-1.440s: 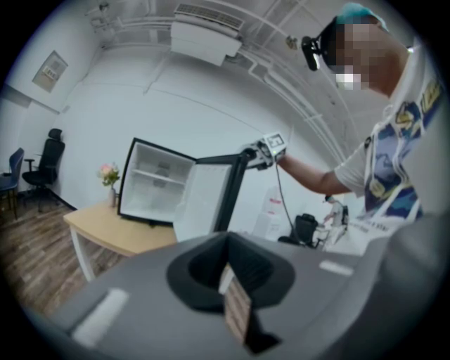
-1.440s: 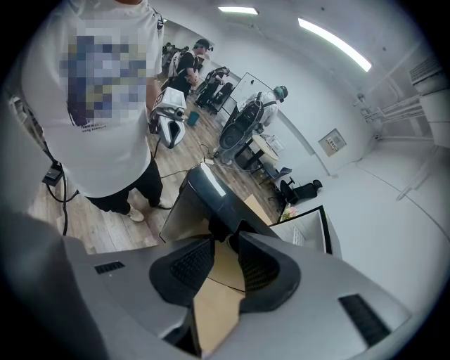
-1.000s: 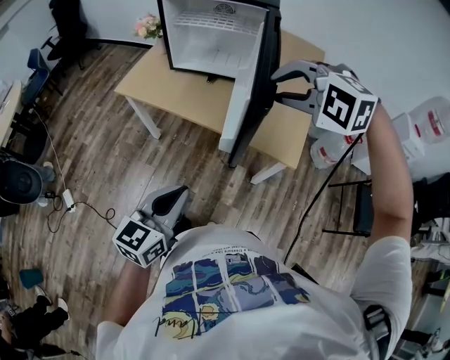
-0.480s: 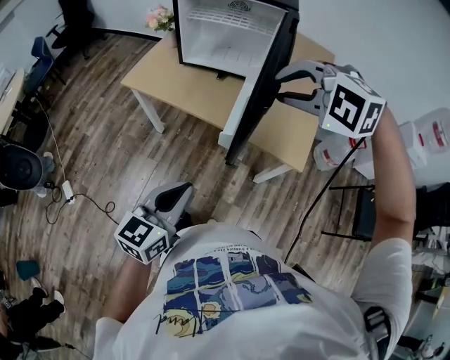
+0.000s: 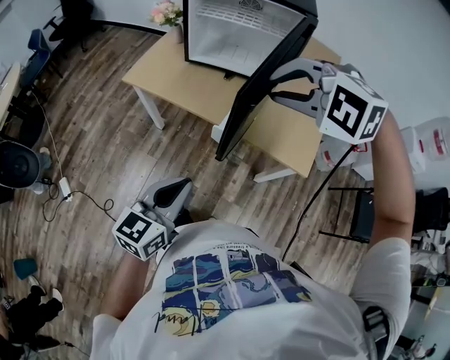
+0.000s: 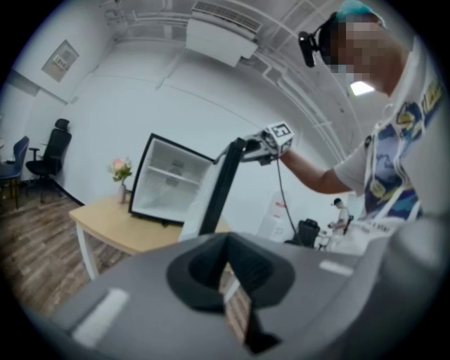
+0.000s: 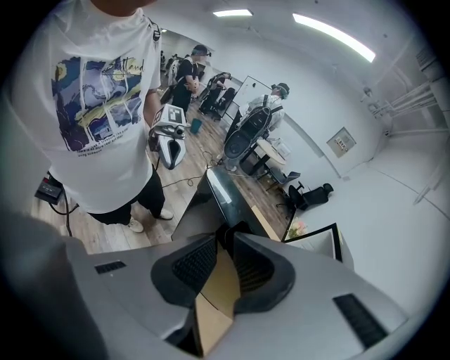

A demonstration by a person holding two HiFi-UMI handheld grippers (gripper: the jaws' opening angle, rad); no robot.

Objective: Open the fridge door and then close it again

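Note:
A small black fridge (image 5: 239,31) stands on a wooden table (image 5: 183,84) with its white inside showing. Its black door (image 5: 256,98) hangs open toward me. My right gripper (image 5: 273,83) reaches in from the right and is shut on the door's upper edge (image 7: 223,223). The left gripper view shows the open fridge (image 6: 169,186) and the right gripper (image 6: 266,146) at the door's top. My left gripper (image 5: 176,188) hangs low over the floor near my body, shut and empty.
A vase of pink flowers (image 5: 165,13) stands at the table's back left corner. White containers (image 5: 429,140) and a black stand (image 5: 351,204) are at the right. Cables (image 5: 77,207) lie on the wooden floor. Office chairs and other people (image 7: 271,98) are farther off.
The door has swung leftward toward the fridge opening, with my right gripper still on it. More of the door's black outer face shows now. The left gripper has barely moved.

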